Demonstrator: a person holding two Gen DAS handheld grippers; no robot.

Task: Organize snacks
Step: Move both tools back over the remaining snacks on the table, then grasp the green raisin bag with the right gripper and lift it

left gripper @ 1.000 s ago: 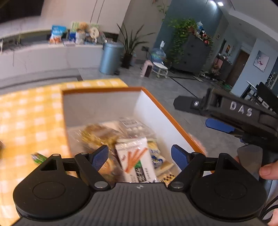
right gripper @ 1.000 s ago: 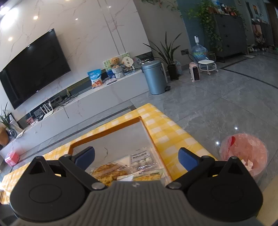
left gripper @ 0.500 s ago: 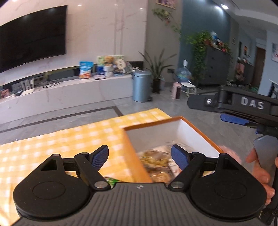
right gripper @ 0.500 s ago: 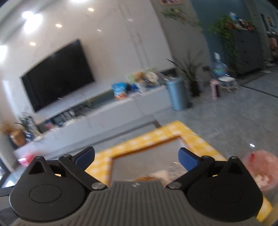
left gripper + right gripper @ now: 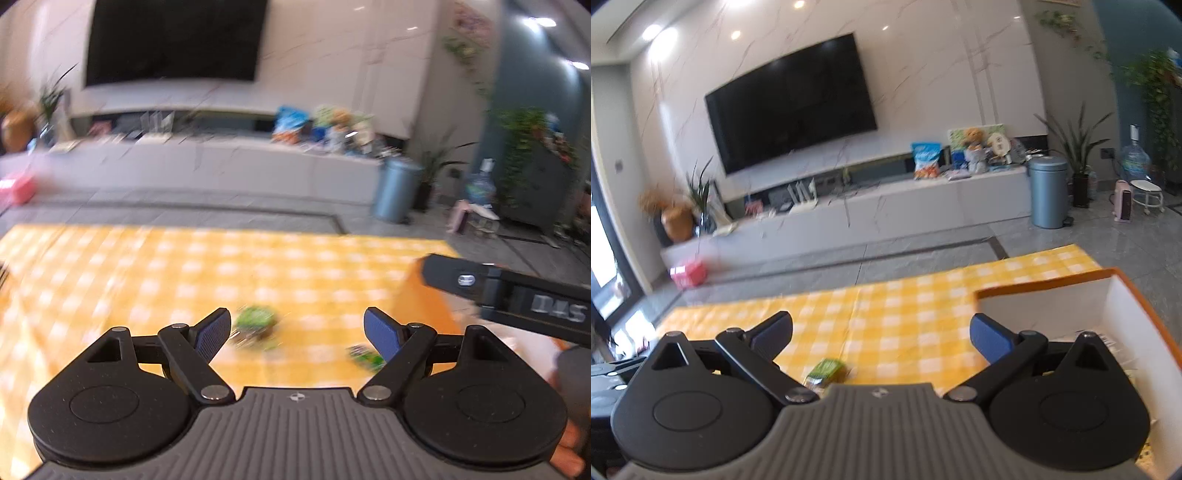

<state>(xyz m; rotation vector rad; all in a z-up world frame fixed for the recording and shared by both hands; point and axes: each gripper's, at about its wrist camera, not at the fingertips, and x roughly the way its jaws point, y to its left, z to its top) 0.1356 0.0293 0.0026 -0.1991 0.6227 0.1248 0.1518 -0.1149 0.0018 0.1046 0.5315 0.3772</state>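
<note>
My left gripper (image 5: 297, 334) is open above the yellow checked tablecloth (image 5: 192, 273), nothing between its blue pads. Just beyond it lies a blurred green snack packet (image 5: 255, 325), and a second green packet (image 5: 365, 357) lies by the right finger. The other gripper's black body (image 5: 517, 299) crosses the right side in front of the orange box (image 5: 424, 306). My right gripper (image 5: 881, 334) is open and empty too. A green snack packet (image 5: 825, 371) lies below it on the cloth. The orange-rimmed white box (image 5: 1052, 291) stands to its right, with snacks barely showing inside.
Beyond the table's far edge is grey floor, then a long white TV bench (image 5: 886, 214) with a snack bag and toys under a black TV (image 5: 790, 99). A blue-grey bin (image 5: 1047, 190) and plants stand at the right. A hand (image 5: 565, 446) holds the right gripper.
Both grippers have swung left, away from the box and over the open tablecloth. The box has slid to the right edge of both views. Green packets have come into view. Both stay open.
</note>
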